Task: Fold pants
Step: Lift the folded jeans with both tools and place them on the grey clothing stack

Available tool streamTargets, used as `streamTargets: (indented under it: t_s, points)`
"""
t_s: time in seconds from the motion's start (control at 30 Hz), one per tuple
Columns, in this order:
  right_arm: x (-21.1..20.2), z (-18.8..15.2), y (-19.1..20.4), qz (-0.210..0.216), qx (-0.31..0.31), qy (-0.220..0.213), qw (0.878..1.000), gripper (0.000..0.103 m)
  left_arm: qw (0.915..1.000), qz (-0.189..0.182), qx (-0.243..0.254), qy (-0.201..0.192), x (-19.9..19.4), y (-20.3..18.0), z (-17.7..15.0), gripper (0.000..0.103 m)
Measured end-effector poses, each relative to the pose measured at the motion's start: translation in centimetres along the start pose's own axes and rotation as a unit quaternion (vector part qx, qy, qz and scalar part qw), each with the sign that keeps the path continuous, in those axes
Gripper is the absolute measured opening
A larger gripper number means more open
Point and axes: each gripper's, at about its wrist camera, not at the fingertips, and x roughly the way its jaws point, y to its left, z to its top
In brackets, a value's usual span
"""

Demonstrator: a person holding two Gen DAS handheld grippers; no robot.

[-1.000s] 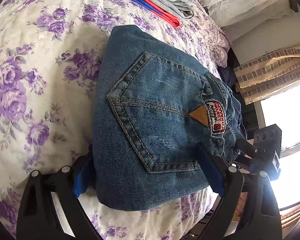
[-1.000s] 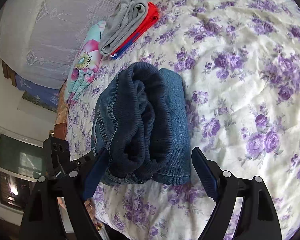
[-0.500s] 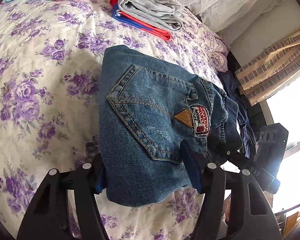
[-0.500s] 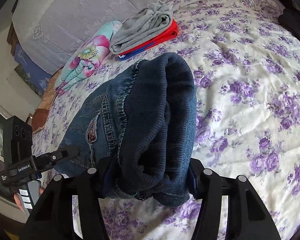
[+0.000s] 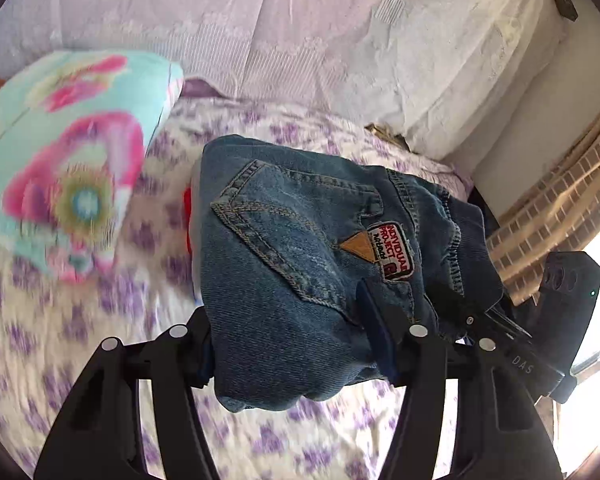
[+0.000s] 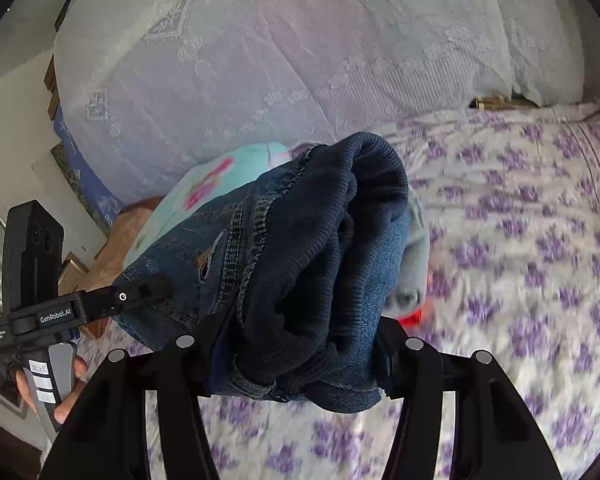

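The folded blue jeans (image 5: pixel 292 264) are a thick bundle held in the air above the flowered bed. My left gripper (image 5: pixel 296 344) is shut on one end, with the back pocket and patch facing me. My right gripper (image 6: pixel 296 352) is shut on the other end, where the dark ribbed waistband (image 6: pixel 340 248) shows. The jeans in the right wrist view (image 6: pixel 188 264) stretch across to the left gripper body (image 6: pixel 80 308). The right gripper body (image 5: pixel 540 320) shows behind the bundle in the left wrist view.
A stack of folded clothes, grey over red, peeks out behind the jeans (image 6: pixel 416 280). A turquoise flowered pillow (image 5: pixel 68 160) lies at the left. A white lace headboard cover (image 6: pixel 300 48) stands behind. A curtain and window (image 5: pixel 560 200) are at the right.
Both grippers closed on the ends of the folded jeans and lifted the bundle off the bed, carrying it toward the headboard and the stack of clothes. The background is blurred by motion.
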Motion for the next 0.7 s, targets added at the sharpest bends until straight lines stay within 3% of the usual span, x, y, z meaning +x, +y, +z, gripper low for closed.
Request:
streamTargets:
  t_s: [0.07, 0.13, 0.2, 0.23, 0.27, 0.3, 0.33, 0.4, 0.47, 0.57, 0.67, 0.7]
  points:
    - [3.8, 3.8, -1.9, 0.004, -0.005, -0.011, 1.000, 0.057, 0.9999, -0.007, -0.014, 0.000, 3.4, 1.5, 3.8, 0.058]
    - [8.1, 5.7, -4.5, 0.002, 0.004, 0.011, 1.000, 0.057, 0.9992, -0.009, -0.030, 0.023, 7.8, 3.5, 5.6, 0.058]
    - [13.3, 5.0, -7.8, -0.014, 0.037, 0.065, 0.997, 0.059, 0.9954, 0.001, -0.062, 0.073, 13.3, 6.1, 5.1, 0.059]
    - [15.6, 4.0, -9.0, -0.034, 0.046, 0.090, 0.994, 0.065, 0.9919, 0.010, -0.076, 0.102, 16.1, 7.4, 4.0, 0.061]
    - [17.0, 2.8, -9.6, -0.047, 0.049, 0.098, 0.993, 0.072, 0.9904, 0.013, -0.081, 0.112, 18.2, 8.4, 2.9, 0.068]
    - [17.5, 2.0, -10.4, -0.024, 0.071, 0.092, 0.993, 0.081, 0.9915, -0.002, -0.085, 0.098, 18.8, 9.3, 2.2, 0.075]
    - [17.5, 1.7, -11.0, 0.002, 0.097, 0.087, 0.991, 0.084, 0.9921, -0.021, -0.090, 0.084, 18.5, 9.9, 2.0, 0.076]
    - [16.9, 1.7, -10.9, 0.010, 0.103, 0.081, 0.991, 0.084, 0.9914, -0.036, -0.091, 0.086, 18.0, 10.3, 2.3, 0.076]
    - [15.6, 2.0, -9.9, 0.000, 0.101, 0.075, 0.992, 0.084, 0.9947, 0.006, -0.067, 0.077, 16.2, 9.1, 2.6, 0.075]
    - [11.0, 2.7, -6.6, -0.044, 0.060, 0.037, 0.997, 0.084, 0.9949, 0.085, 0.012, 0.053, 12.0, 5.3, 1.8, 0.076]
    - [4.3, 1.7, -2.4, -0.097, 0.005, -0.011, 0.995, 0.086, 0.9894, 0.116, 0.087, 0.003, 5.7, 0.9, -1.4, 0.095]
    - [1.9, 0.7, -0.9, -0.118, -0.009, -0.024, 0.993, 0.091, 0.9869, 0.119, 0.107, -0.020, 3.3, -0.7, -3.2, 0.098]
